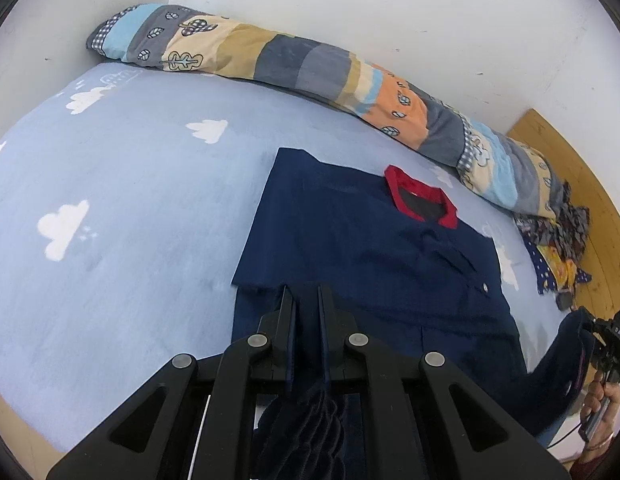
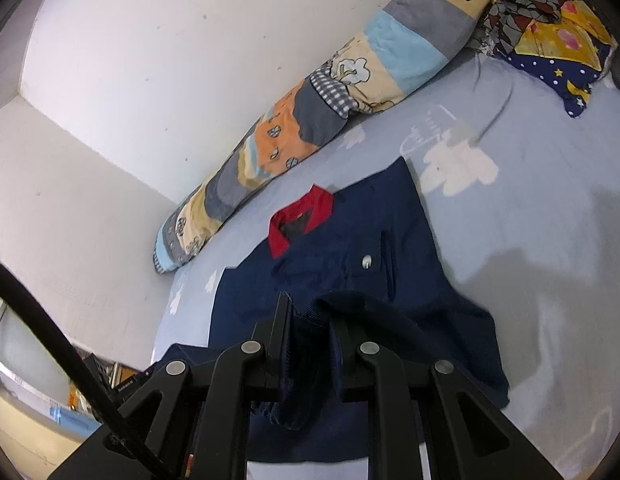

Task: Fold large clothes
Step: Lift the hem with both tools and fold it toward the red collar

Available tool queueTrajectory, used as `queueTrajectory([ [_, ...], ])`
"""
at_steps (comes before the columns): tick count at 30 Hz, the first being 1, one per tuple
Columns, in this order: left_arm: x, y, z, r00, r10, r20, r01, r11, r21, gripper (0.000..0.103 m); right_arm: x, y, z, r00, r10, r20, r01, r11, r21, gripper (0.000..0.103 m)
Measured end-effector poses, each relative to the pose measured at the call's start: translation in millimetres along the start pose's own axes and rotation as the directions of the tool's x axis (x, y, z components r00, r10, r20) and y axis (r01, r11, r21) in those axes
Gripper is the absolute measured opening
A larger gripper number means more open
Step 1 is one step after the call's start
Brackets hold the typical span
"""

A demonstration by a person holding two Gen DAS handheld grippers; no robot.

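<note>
A navy blue jacket point(image 1: 349, 240) with a red collar point(image 1: 421, 196) lies on the light blue bed sheet point(image 1: 130, 240), its sides folded in. My left gripper point(image 1: 308, 300) is shut on the jacket's lower hem, and the cloth bunches below the fingers. In the right wrist view the same jacket point(image 2: 349, 248) shows its red collar point(image 2: 306, 216) and a metal button point(image 2: 366, 261). My right gripper point(image 2: 310, 312) is shut on the other lower corner, the navy cloth draped over its right finger. The right gripper point(image 1: 605, 340), held by a hand, also appears at the right edge of the left wrist view.
A long patchwork quilt roll point(image 1: 310, 64) lies along the white wall point(image 1: 389, 8). A heap of patterned clothes point(image 1: 557, 248) sits at the bed's far corner by a wooden headboard point(image 1: 581, 176). A black cable point(image 2: 50, 328) crosses the right wrist view at left.
</note>
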State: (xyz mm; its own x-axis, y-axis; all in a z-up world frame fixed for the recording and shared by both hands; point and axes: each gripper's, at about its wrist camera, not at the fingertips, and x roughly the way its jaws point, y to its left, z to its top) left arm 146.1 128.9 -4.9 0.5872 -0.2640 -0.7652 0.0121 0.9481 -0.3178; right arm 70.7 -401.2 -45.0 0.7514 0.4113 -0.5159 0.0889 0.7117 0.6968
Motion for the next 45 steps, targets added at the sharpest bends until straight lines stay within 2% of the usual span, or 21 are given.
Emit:
queueTrajectory([
  [9, 78.6, -4.3, 64.6, 0.998, 0.045, -0.038, -0.046, 0.999, -0.023, 0.009, 53.2, -18.4, 57.6, 0.998, -0.05, 0.036, 0.049, 0.998, 0.035, 0.018],
  [18, 166.4, -5.6, 126.9, 0.989, 0.084, -0.126, -0.093, 0.993, -0.066, 0.009, 129.5, -40.1, 124.7, 0.993, -0.12, 0.012, 0.119, 0.992, 0.049, 0.017],
  [23, 210.2, -14.6, 147.9, 0.973, 0.128, -0.192, -0.139, 0.989, -0.046, 0.012, 170.1, -66.1, 142.3, 0.987, -0.157, -0.027, 0.16, 0.98, 0.12, 0.018],
  [27, 234.2, -11.4, 151.5, 0.964, 0.142, -0.225, -0.161, 0.984, -0.072, 0.013, 193.6, -91.6, 145.3, 0.984, -0.162, -0.067, 0.172, 0.967, 0.188, 0.018],
  [31, 242.2, -6.3, 150.5, 0.964, 0.12, -0.239, -0.145, 0.985, -0.09, 0.013, 208.8, -107.9, 147.6, 0.984, -0.152, -0.094, 0.17, 0.954, 0.248, 0.02],
  [34, 243.1, 0.6, 151.4, 0.966, 0.078, -0.247, -0.111, 0.986, -0.123, 0.016, 214.1, -110.5, 150.5, 0.984, -0.148, -0.1, 0.169, 0.95, 0.262, 0.02],
  [35, 242.7, 3.8, 152.8, 0.967, 0.06, -0.248, -0.097, 0.986, -0.139, 0.016, 214.7, -112.5, 151.8, 0.987, -0.128, -0.095, 0.15, 0.948, 0.282, 0.024],
  [36, 242.4, 7.1, 154.5, 0.968, 0.034, -0.249, -0.077, 0.983, -0.164, 0.018, 215.1, -113.5, 153.2, 0.99, -0.11, -0.09, 0.132, 0.945, 0.298, 0.035],
  [37, 241.9, 10.7, 156.5, 0.969, 0.013, -0.247, -0.061, 0.98, -0.19, 0.024, 214.8, -113.6, 154.5, 0.992, -0.09, -0.083, 0.111, 0.943, 0.313, 0.042],
  [38, 239.5, 14.4, 159.1, 0.972, 0.005, -0.233, -0.057, 0.975, -0.215, 0.042, 212.6, -115.0, 155.9, 0.996, -0.057, -0.068, 0.076, 0.938, 0.337, 0.053],
  [39, 231.5, 18.9, 162.8, 0.98, 0.04, -0.195, -0.085, 0.97, -0.23, 0.056, 210.8, -116.0, 157.2, 0.998, -0.034, -0.057, 0.053, 0.93, 0.363, 0.057],
  [40, 222.9, 22.5, 165.8, 0.986, 0.064, -0.152, -0.1, 0.965, -0.242, 0.075, 208.4, -117.4, 158.4, 0.999, -0.012, -0.048, 0.03, 0.922, 0.387, 0.06],
  [41, 212.7, 27.2, 169.4, 0.993, 0.063, -0.103, -0.088, 0.961, -0.263, 0.077, 205.1, -118.2, 159.2, 0.999, 0.007, -0.036, 0.008, 0.916, 0.402, 0.064],
  [42, 203.6, 33.0, 173.9, 0.997, 0.032, -0.072, -0.051, 0.958, -0.284, 0.077, 202.6, -117.8, 159.6, 1.0, 0.014, -0.027, -0.002, 0.914, 0.406, 0.065],
  [43, 195.7, 37.6, 177.5, 0.998, 0.009, -0.06, -0.027, 0.955, -0.295, 0.077, 198.1, -115.9, 159.9, 1.0, 0.022, -0.019, -0.013, 0.915, 0.403, 0.065],
  [45, 182.9, 41.8, 180.3, 0.999, 0.019, -0.036, -0.029, 0.959, -0.283, 0.077, 189.2, -109.9, 160.9, 0.999, 0.048, 0.012, -0.049, 0.923, 0.38, 0.065],
])
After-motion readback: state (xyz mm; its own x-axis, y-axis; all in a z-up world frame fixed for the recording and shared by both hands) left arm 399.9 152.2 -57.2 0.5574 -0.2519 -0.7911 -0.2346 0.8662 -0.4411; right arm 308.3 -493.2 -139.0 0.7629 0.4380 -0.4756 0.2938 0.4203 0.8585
